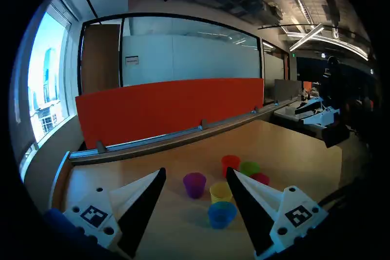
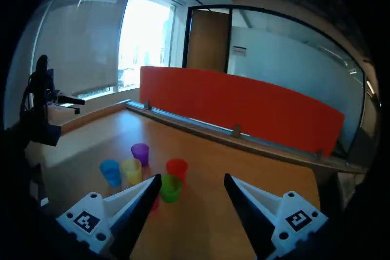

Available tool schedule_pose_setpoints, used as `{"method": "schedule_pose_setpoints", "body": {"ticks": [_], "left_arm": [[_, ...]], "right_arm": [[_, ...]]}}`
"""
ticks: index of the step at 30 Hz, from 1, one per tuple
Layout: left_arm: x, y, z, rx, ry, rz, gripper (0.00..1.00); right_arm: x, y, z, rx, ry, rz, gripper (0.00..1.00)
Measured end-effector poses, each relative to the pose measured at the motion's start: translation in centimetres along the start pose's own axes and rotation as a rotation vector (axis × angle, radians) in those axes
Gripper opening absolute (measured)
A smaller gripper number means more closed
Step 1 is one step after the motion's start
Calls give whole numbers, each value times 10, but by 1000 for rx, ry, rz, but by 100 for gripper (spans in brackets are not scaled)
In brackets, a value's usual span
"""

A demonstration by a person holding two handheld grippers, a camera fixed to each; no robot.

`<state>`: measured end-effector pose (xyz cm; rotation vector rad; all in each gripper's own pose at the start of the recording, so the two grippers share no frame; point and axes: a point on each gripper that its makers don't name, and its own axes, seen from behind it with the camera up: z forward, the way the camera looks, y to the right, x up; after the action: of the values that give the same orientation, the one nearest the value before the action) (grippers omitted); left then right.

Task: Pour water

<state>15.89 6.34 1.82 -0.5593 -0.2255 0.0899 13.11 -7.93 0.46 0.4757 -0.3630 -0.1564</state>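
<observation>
Several small plastic cups stand in a cluster on the wooden table point(image 1: 292, 157). In the left gripper view the blue cup point(image 1: 222, 213) is nearest, with the yellow cup point(image 1: 221, 191), purple cup point(image 1: 194, 184), red cup point(image 1: 230, 164), green cup point(image 1: 249, 168) and a dark pink cup point(image 1: 260, 178) beyond. My left gripper point(image 1: 195, 170) is open above the table, short of the cups, holding nothing. In the right gripper view the green cup point(image 2: 170, 188) is closest, then red point(image 2: 176, 169), yellow point(image 2: 131, 170), blue point(image 2: 110, 172) and purple point(image 2: 140, 153). My right gripper point(image 2: 192, 176) is open and holds nothing.
An orange divider panel point(image 1: 165, 106) on a metal rail runs along the table's far edge. A white and black device point(image 1: 317, 113) sits at the far right of the table. A dark stand with a blue part point(image 2: 41, 113) rises at the left. Windows point(image 2: 144, 45) lie behind.
</observation>
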Motion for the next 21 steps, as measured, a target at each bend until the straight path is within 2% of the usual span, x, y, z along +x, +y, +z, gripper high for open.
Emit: {"method": "schedule_pose_setpoints", "body": {"ticks": [21], "left_arm": [[-29, 11, 12, -54, -77, 47, 92]], "right_arm": [[-30, -1, 6, 65, -87, -71, 100]]}}
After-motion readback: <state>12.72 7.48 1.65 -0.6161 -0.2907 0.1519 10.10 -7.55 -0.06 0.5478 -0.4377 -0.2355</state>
